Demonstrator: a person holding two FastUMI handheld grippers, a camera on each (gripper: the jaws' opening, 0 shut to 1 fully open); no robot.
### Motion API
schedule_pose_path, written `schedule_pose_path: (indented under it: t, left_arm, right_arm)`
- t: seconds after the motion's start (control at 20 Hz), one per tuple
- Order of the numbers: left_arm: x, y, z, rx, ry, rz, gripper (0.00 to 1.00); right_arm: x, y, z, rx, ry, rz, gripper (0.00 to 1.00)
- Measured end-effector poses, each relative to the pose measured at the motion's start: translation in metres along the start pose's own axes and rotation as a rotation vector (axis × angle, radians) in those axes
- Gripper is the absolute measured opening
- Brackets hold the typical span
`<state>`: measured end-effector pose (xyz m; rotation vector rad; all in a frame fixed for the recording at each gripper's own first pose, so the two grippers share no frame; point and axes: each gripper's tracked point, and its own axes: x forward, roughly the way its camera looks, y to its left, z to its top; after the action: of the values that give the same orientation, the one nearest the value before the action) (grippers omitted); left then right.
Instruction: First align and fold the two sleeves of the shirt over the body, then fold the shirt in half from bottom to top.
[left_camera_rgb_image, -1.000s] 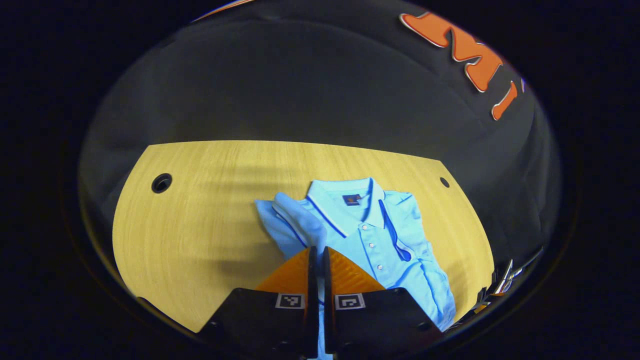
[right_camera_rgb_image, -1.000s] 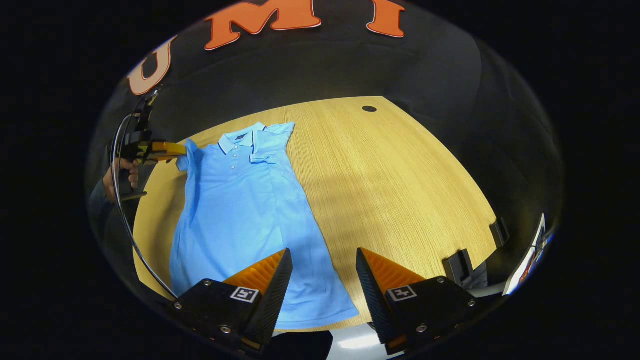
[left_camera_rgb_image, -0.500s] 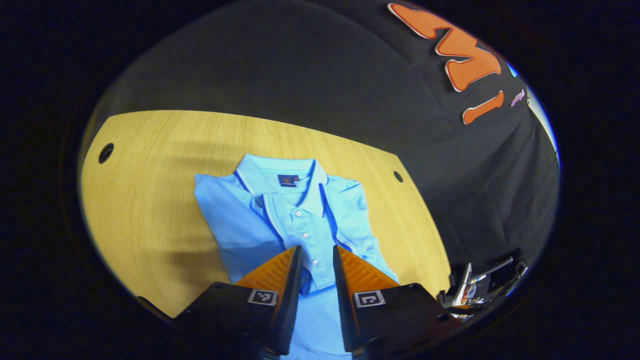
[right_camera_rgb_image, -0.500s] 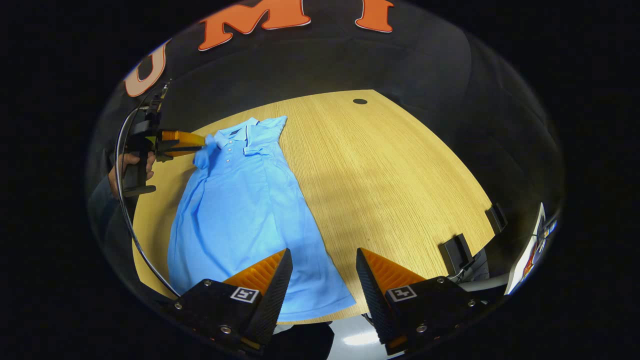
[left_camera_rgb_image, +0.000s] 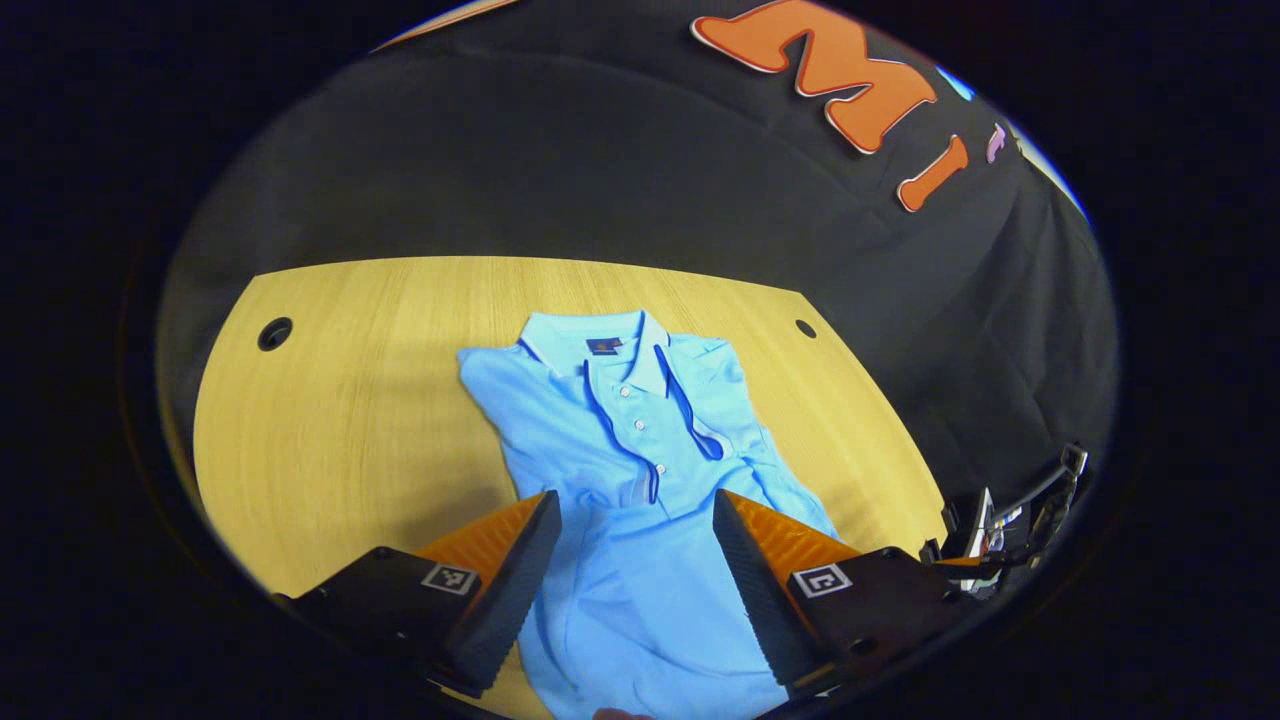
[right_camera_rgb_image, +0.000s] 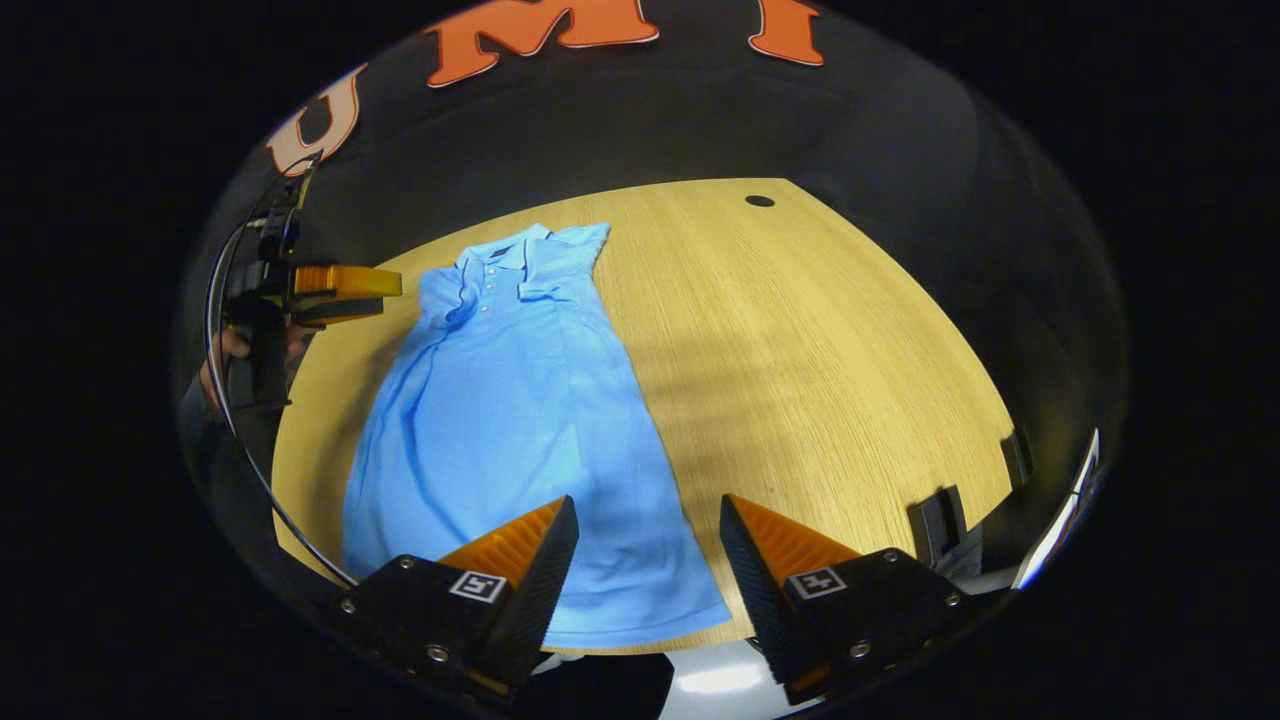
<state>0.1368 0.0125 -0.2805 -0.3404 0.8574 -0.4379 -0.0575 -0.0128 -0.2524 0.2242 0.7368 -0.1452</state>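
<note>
Both claws gaping and empty over a blue polo shirt spread flat on the wooden counter.

In the left gripper view, the left claw (left_camera_rgb_image: 632, 520) stands wide apart above the shirt (left_camera_rgb_image: 640, 470), sleeves folded in; beyond, a small dark neck label (left_camera_rgb_image: 601, 346), too small to read. In the right gripper view, the right claw (right_camera_rgb_image: 648, 525) hangs open over the hem, with the counter (right_camera_rgb_image: 800, 330) beyond.
</note>
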Motion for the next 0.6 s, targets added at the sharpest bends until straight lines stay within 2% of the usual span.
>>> schedule_pose_path:
  t: [0.05, 0.15, 0.35, 0.6]
  left_arm:
    - [-0.011, 0.002, -0.011, -0.007, 0.002, 0.008, 0.99]
    - [-0.036, 0.007, -0.040, 0.001, 0.018, 0.048, 1.00]
    - [-0.056, 0.014, -0.094, 0.017, 0.088, 0.118, 1.00]
    - [-0.079, 0.013, -0.158, 0.024, 0.174, 0.195, 1.00]
  right_arm:
    - [0.001, 0.001, 0.000, -0.013, 0.001, 0.014, 0.93]
    - [0.005, 0.002, -0.009, -0.065, 0.022, 0.034, 0.98]
    - [0.007, 0.003, -0.028, -0.100, 0.062, 0.078, 0.98]
    - [0.007, -0.003, -0.058, -0.156, 0.117, 0.084, 0.98]
